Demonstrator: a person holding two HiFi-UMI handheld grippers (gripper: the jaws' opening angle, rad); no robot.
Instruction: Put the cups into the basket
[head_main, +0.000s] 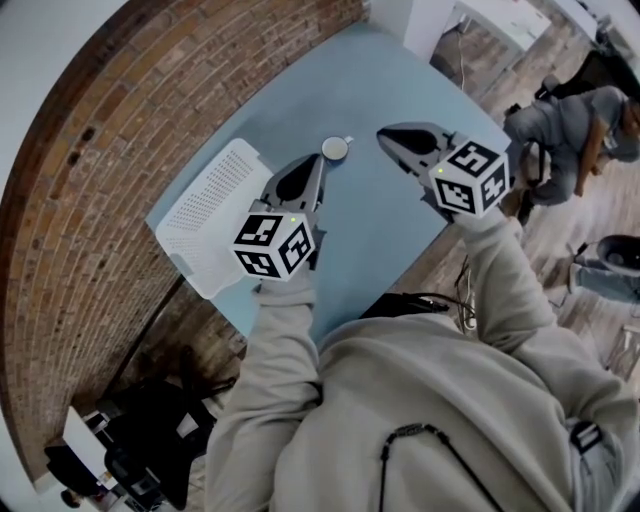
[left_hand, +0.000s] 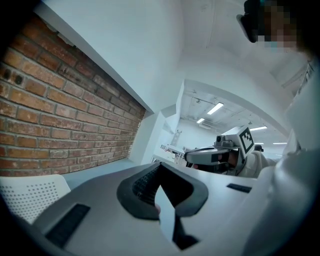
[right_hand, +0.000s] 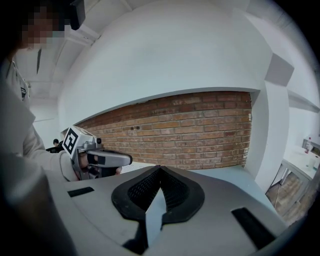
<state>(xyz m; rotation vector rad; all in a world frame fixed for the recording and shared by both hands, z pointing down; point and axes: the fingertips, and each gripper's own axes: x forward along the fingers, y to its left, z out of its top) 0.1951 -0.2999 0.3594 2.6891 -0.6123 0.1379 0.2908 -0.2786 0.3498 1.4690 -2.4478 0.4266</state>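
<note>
Left tongs (head_main: 318, 166) and right tongs (head_main: 388, 138) are closed and empty; open the left pair wide before straddling the cup (head_main: 335, 148) just ahead

I am in an open-plan office or lab workspace. A bare brick wall (head_main: 90, 150) runs along my left, behind a pale blue table (head_main: 380, 90). Far to my right a person (head_main: 575, 125) sits over a wooden floor (head_main: 610, 205). White desks (head_main: 505, 20) stand beyond, and strip lights (left_hand: 216, 107) line the far white ceiling.
</note>
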